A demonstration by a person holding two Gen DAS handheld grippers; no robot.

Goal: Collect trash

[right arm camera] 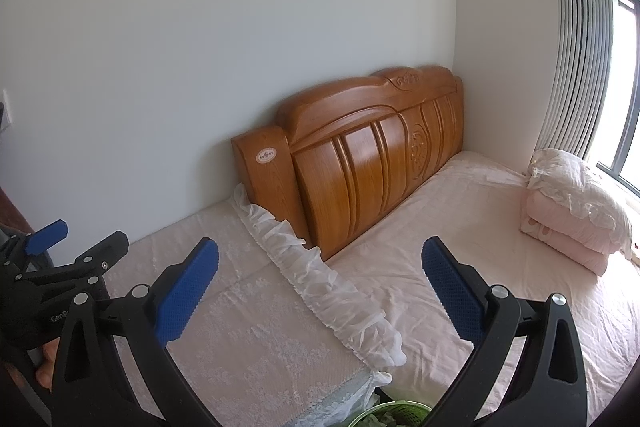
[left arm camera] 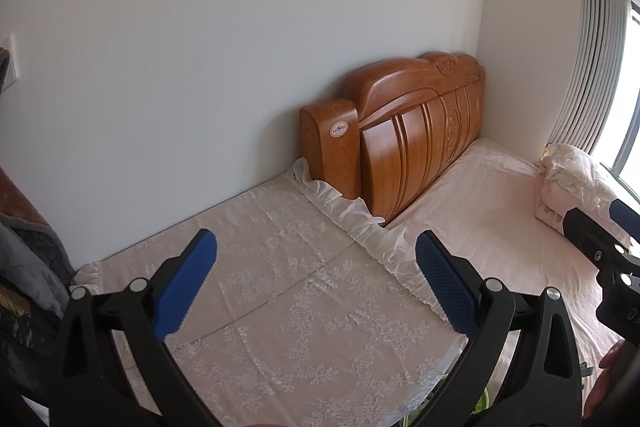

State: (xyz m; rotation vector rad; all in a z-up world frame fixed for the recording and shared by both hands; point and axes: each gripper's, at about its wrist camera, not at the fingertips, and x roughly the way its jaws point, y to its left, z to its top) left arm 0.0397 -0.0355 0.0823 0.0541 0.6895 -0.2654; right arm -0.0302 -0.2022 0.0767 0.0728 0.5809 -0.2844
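**Trash collection: both hand-held grippers held released above lace-covered surface**

The left hand-held gripper [left arm camera: 316,259] and the right hand-held gripper [right arm camera: 320,267] are held spread apart, with nothing between the blue pads [right arm camera: 186,293]. No loose trash is seen on the lace cover [left arm camera: 288,287] ahead of the left hand-held gripper, nor on the bed [right arm camera: 460,227] ahead of the right.

A green basket [right arm camera: 394,415] with leafy contents is glimpsed directly beneath the right hand-held gripper, at the lower edge of the view. Whether it is the trash receptacle cannot be told.

The step in hand cannot be settled: the scene fits a search for trash equally with a completed collection. No further move is prescribed.
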